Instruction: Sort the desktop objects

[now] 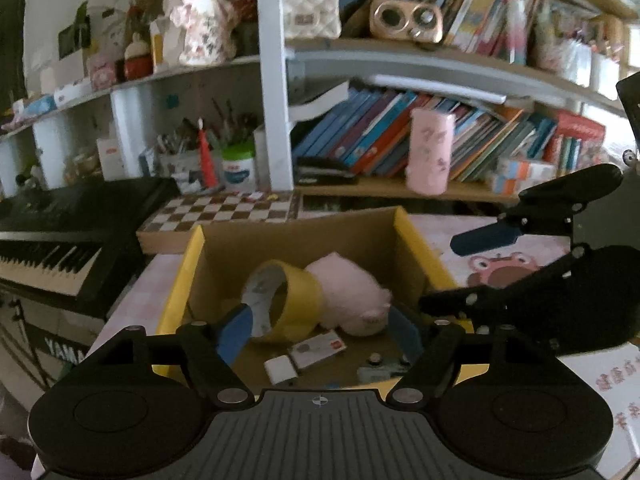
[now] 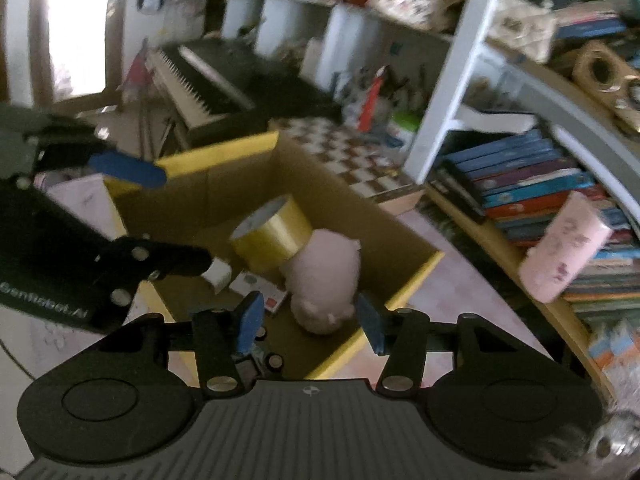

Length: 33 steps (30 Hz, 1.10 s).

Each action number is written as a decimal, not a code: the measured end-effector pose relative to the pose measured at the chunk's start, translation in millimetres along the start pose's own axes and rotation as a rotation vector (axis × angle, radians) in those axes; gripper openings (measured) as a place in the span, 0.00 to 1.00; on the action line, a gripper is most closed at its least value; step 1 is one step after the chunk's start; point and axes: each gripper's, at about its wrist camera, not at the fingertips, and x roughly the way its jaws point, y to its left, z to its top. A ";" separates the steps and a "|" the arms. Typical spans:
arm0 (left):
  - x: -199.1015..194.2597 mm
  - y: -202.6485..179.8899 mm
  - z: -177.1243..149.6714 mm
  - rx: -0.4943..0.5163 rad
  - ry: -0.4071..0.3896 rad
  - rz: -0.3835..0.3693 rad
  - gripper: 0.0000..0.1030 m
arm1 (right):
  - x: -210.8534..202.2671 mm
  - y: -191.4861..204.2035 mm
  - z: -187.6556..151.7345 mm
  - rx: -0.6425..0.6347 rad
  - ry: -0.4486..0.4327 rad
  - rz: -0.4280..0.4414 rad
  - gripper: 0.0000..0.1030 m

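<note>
A cardboard box with a yellow rim (image 1: 188, 268) (image 2: 224, 148) stands on the desk. Inside it lie a yellow tape roll (image 1: 284, 300) (image 2: 272, 236), a pink plush toy (image 1: 348, 296) (image 2: 324, 280), a card (image 1: 318, 350), a white eraser (image 1: 282, 368) and some small bits. My left gripper (image 1: 320, 332) (image 2: 184, 216) hovers over the box's near edge, open, nothing between its blue pads. My right gripper (image 2: 311, 322) (image 1: 440, 274) hangs above the box's right side, open. The plush lies below its pads, untouched.
A black piano keyboard (image 1: 60, 240) stands left of the box and a chessboard (image 1: 224, 208) behind it. Pen holders (image 1: 188, 160), a pink cylinder (image 1: 430, 152) and rows of books (image 1: 360, 136) fill the shelf behind. A pink cartoon mat (image 1: 500, 268) covers the desk at right.
</note>
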 end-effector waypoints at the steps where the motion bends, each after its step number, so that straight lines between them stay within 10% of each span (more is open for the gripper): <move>1: -4.9 -0.8 -0.6 0.001 -0.009 -0.005 0.75 | -5.7 0.4 -0.2 0.017 -0.014 -0.014 0.49; 14: -77.6 2.4 -17.8 -0.053 -0.140 0.021 0.84 | -83.8 17.6 -26.7 0.274 -0.169 -0.230 0.50; 33: -152.5 1.9 -96.9 -0.093 -0.096 0.087 0.85 | -147.2 103.6 -112.1 0.502 -0.140 -0.381 0.53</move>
